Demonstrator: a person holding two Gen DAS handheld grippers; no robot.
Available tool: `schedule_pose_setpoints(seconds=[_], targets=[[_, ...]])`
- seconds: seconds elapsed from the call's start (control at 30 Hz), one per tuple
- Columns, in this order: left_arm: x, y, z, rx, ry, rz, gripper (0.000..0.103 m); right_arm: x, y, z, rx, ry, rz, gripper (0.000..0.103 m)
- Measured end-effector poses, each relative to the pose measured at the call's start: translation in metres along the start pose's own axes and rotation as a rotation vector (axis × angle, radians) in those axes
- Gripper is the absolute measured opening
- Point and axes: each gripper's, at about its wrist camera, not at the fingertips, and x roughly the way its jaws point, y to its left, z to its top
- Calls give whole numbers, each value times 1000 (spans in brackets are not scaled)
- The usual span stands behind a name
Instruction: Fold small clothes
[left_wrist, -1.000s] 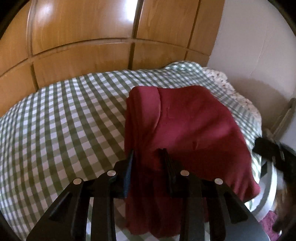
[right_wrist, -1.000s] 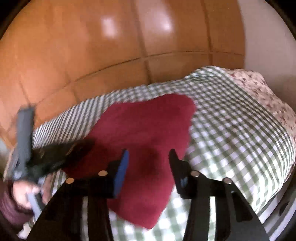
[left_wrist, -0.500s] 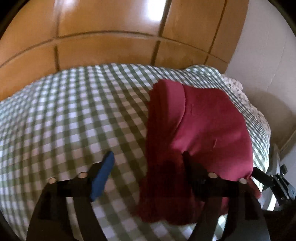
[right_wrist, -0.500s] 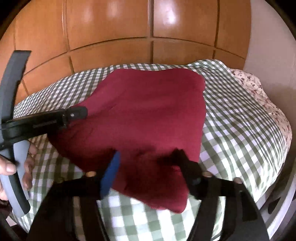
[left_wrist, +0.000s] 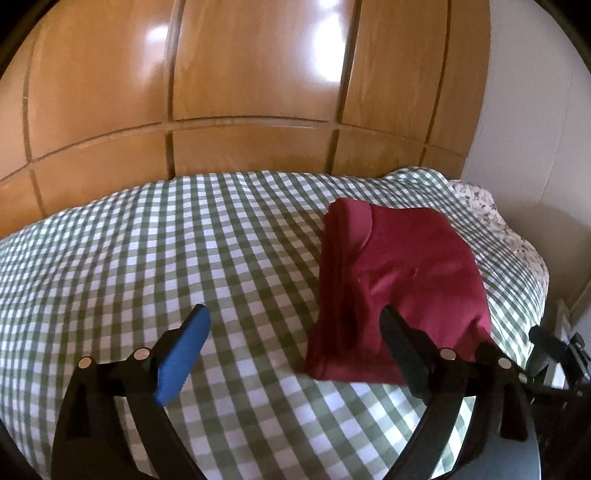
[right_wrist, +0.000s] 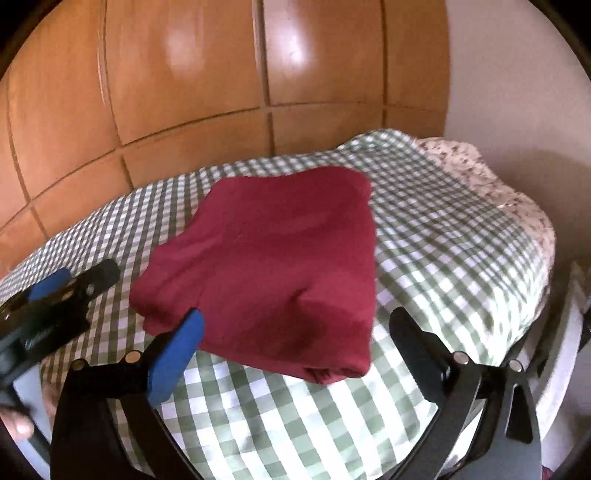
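Observation:
A dark red garment (left_wrist: 399, 295) lies folded into a rough rectangle on the green-and-white checked cover (left_wrist: 147, 266). It also shows in the right wrist view (right_wrist: 280, 266). My left gripper (left_wrist: 295, 328) is open and empty, just in front of the garment's near left edge. My right gripper (right_wrist: 295, 328) is open and empty, with the garment's near edge lying between its spread fingers. The left gripper (right_wrist: 55, 299) also shows at the left of the right wrist view.
The checked cover (right_wrist: 443, 258) lies over a raised padded surface. A flowered cloth (left_wrist: 491, 218) shows at its far right end. Wooden panelled doors (left_wrist: 240, 103) stand behind, and a white wall (left_wrist: 539, 122) at the right.
Both grippers have opened wide and let go of the garment. Both have pulled back from it, and the left one has moved left.

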Motion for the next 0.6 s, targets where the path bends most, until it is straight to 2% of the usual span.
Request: schedule_pose_setpoints(seconds=[0.3, 0.6], targets=[[-24, -1, -18, -1, -22, 56, 96, -11, -5, -4, 50, -35, -99, 101], [-37, 0, -24, -12, -35, 89, 99, -16, 5, -13, 30, -29, -90, 101]])
